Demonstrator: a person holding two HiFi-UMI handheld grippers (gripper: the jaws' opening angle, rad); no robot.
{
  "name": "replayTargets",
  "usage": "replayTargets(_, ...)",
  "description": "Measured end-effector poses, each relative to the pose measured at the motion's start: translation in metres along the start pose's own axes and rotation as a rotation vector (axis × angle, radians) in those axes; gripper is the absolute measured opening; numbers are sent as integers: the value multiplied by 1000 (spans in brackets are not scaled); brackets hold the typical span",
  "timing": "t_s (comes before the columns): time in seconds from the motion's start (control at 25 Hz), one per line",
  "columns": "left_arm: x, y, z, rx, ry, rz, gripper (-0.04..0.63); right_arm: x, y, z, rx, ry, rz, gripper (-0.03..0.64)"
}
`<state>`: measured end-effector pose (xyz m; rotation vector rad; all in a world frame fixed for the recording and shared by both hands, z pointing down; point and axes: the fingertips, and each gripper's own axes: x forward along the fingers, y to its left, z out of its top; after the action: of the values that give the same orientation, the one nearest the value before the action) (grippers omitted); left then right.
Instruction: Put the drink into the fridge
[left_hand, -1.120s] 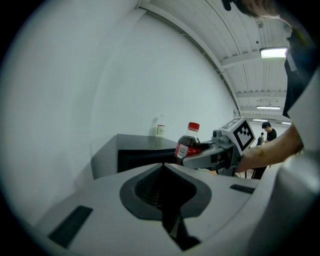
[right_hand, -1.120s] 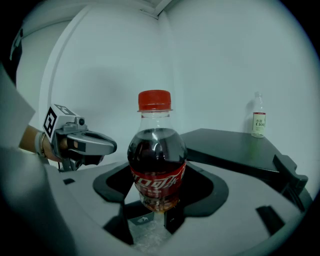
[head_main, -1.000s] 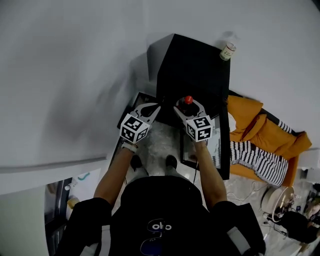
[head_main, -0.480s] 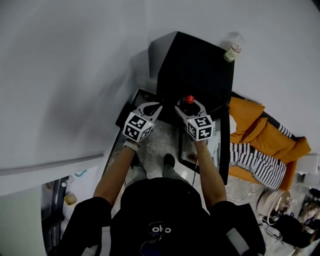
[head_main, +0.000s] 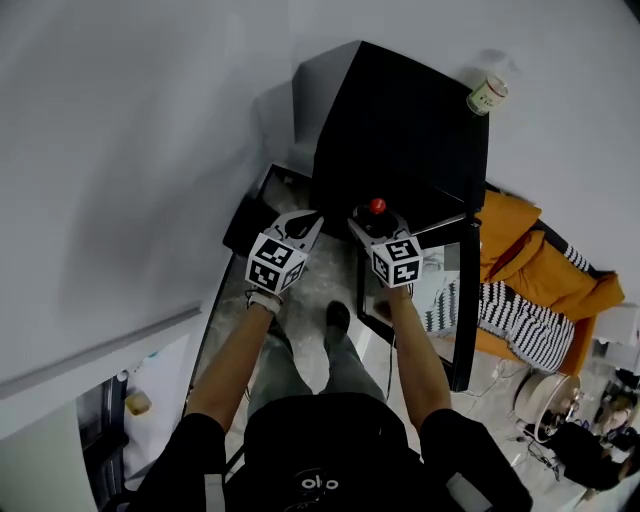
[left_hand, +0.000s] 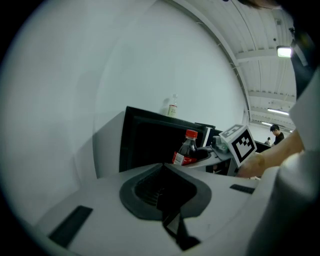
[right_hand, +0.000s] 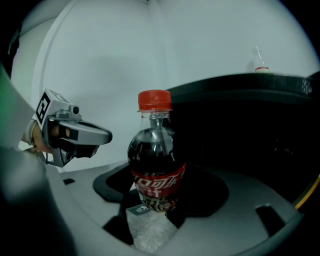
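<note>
Red-capped cola bottle (right_hand: 155, 160), upright, label toward the right gripper view's camera. Pinched low on its body between the jaws of the right gripper (right_hand: 152, 207), clear of any surface, just in front of the black fridge (head_main: 400, 120). Close at its left, not touching, the left gripper (head_main: 300, 222), jaws pressed together on nothing. Right of the bottle, the fridge door (head_main: 463, 310) swung open. On the fridge top's far corner, a small pale bottle (head_main: 487, 93).
</note>
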<state>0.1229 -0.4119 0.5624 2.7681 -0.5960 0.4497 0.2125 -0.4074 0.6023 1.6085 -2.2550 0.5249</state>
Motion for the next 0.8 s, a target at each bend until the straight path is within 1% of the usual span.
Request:
replayTargets(0.16, 17, -4, -43, -47, 19, -26, 6, 29, 0, -42, 17, 21, -5, 310)
replayTargets(0.32, 27, -12, -93, -69, 65, -66, 6, 49, 7, -80, 31, 42, -6, 310)
replayTargets(0.44, 27, -13, -122, -80, 89, -74, 6, 54, 16, -106, 44, 67, -1, 310)
replayTargets(0.64, 21, -6, -148, -90, 106, -67, 6, 55, 30, -140, 59, 101, 6, 310)
replayTargets(0.8, 23, -3, -153, -83, 106, -76, 6, 56, 33, -154, 61, 110, 4, 310)
